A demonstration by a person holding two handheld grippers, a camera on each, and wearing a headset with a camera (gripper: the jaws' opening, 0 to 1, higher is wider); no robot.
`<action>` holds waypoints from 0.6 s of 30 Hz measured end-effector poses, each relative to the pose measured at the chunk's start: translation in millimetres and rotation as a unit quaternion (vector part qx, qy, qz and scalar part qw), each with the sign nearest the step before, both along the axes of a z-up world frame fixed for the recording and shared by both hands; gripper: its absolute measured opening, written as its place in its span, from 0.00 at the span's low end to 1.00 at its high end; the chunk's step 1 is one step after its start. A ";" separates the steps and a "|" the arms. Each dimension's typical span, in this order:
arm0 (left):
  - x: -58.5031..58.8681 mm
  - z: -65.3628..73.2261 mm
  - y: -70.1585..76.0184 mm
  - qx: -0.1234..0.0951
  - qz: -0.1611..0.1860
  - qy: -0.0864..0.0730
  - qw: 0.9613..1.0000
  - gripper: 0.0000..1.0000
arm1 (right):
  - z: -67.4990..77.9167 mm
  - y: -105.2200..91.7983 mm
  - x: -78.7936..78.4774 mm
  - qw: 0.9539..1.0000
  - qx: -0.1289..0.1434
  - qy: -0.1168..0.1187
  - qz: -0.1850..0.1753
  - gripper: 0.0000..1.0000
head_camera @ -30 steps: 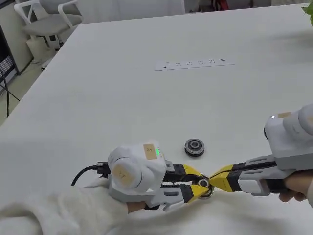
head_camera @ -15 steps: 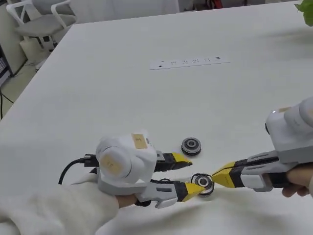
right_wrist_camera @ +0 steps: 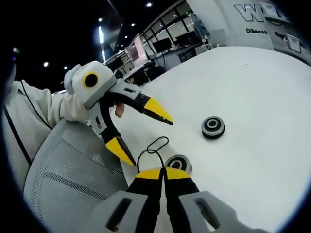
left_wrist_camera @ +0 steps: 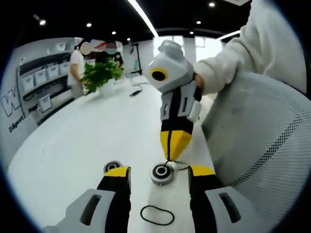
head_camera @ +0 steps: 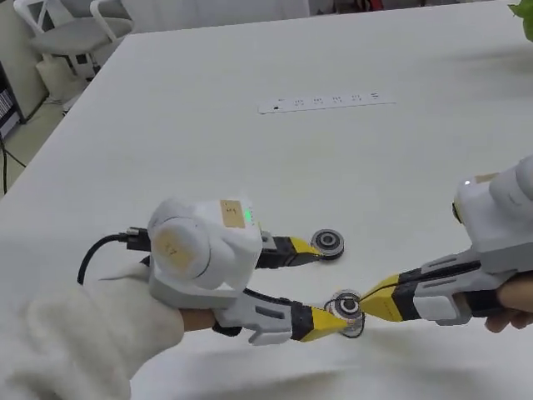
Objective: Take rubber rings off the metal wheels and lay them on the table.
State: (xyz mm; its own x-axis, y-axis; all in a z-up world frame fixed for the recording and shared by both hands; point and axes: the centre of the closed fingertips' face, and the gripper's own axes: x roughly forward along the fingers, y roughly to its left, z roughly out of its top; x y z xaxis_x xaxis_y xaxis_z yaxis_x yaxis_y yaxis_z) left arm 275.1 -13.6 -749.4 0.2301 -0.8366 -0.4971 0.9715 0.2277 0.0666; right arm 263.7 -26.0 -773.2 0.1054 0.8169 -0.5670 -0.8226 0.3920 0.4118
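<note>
A metal wheel (head_camera: 344, 307) lies on the white table (head_camera: 208, 125) near the front edge. It sits between the wide-apart jaws of my open left gripper (head_camera: 329, 285), untouched by them. My right gripper (head_camera: 364, 302) reaches in from the right, shut, its tips at the wheel's rim. In the left gripper view a thin black strand (left_wrist_camera: 179, 165) runs from the right gripper (left_wrist_camera: 170, 156) to the wheel (left_wrist_camera: 162, 174). A loose rubber ring (left_wrist_camera: 157, 215) lies flat nearer the left gripper (left_wrist_camera: 159, 170). A second wheel (head_camera: 327, 242) lies just beyond. The right gripper view shows my right gripper (right_wrist_camera: 165, 171), wheel (right_wrist_camera: 179, 164), ring (right_wrist_camera: 151, 148) and second wheel (right_wrist_camera: 213, 126).
A white power strip (head_camera: 325, 102) lies flat across the table's far middle. Office chairs (head_camera: 75, 33) stand past the far left corner, and a green plant (head_camera: 525, 21) shows at the far right. A mesh chair back (left_wrist_camera: 272, 145) is close behind the grippers.
The left gripper's jaws have opened wide and come off the wheel, and its body has drawn back to the left. The right gripper stays shut at the wheel.
</note>
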 end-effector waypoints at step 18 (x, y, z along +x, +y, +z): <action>-5.8 20.4 65.3 0.034 0.028 -0.014 0.999 0.64 | 30.8 -2.1 -0.1 0.999 0.000 -0.036 0.020 0.00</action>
State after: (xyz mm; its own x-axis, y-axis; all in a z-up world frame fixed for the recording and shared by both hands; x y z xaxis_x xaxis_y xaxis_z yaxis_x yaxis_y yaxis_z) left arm 269.3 51.7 -729.0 0.2900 -0.7860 -0.5460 0.9549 0.2756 0.1104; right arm 263.6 -28.2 -742.5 0.1128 0.8211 -0.5595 -0.8657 0.3576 0.3503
